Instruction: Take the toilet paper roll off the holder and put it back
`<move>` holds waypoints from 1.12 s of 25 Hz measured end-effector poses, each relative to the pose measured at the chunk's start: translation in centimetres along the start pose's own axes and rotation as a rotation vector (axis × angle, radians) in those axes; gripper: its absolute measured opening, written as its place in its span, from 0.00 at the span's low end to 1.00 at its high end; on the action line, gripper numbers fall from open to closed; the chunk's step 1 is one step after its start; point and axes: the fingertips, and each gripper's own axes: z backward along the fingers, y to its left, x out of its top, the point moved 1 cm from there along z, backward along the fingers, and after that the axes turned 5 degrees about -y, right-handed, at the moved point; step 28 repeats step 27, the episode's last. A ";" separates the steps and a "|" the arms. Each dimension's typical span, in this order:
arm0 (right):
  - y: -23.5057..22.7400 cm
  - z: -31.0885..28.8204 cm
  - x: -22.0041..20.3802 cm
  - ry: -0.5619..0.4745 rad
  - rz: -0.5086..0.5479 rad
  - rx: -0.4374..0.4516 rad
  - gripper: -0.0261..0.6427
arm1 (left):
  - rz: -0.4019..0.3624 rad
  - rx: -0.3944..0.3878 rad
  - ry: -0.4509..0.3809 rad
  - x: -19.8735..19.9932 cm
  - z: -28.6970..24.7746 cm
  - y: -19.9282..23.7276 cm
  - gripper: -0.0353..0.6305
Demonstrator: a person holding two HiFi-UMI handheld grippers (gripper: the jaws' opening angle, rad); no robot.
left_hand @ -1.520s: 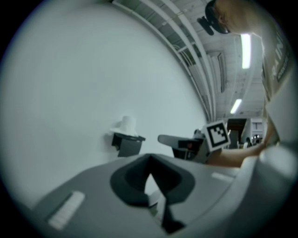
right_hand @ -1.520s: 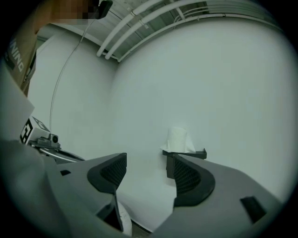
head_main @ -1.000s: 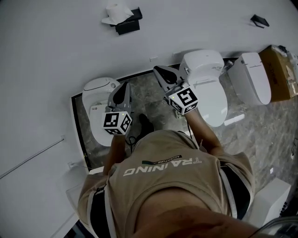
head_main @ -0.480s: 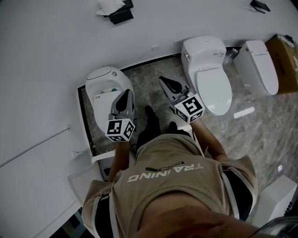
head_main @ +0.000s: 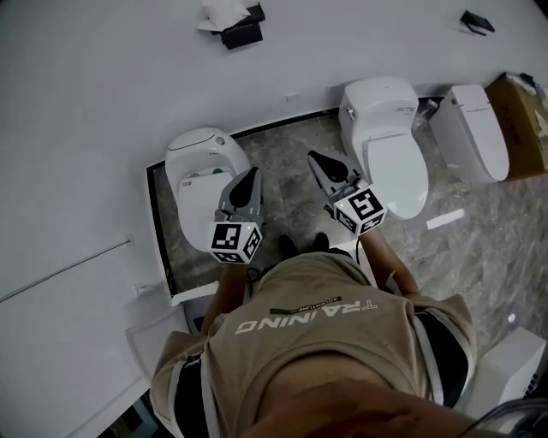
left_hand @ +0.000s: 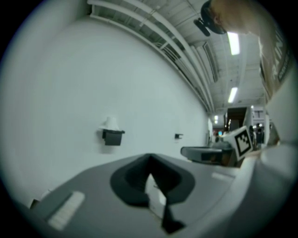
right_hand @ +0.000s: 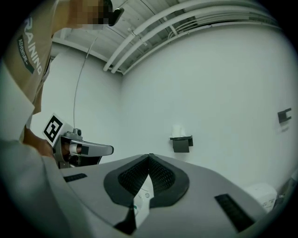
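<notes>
- toilet paper roll (head_main: 224, 12) sits on its black holder (head_main: 242, 35) on the white wall, well apart from both grippers.
- left gripper (head_main: 252, 172), jaws together and empty, points toward the wall.
- right gripper (head_main: 312, 157), jaws closed, holds nothing, near a white toilet (head_main: 390, 128).

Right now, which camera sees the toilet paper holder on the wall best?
The right gripper view: the toilet paper holder faces it, sharp and unblocked, white paper on top. The left gripper view shows it blurrier; the head view catches it small, near the top edge.
</notes>
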 end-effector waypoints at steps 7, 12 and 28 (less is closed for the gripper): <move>1.2 -1.4 -1.0 0.043 0.004 0.007 0.06 | 0.048 -0.019 -0.006 -1.1 0.7 2.3 0.05; 2.4 -1.8 -1.1 0.099 0.053 0.014 0.06 | 0.071 0.003 -0.012 -0.9 2.0 3.3 0.05; 3.9 1.4 0.0 0.024 -0.047 -0.012 0.06 | 0.010 -0.055 -0.029 1.0 3.4 0.3 0.05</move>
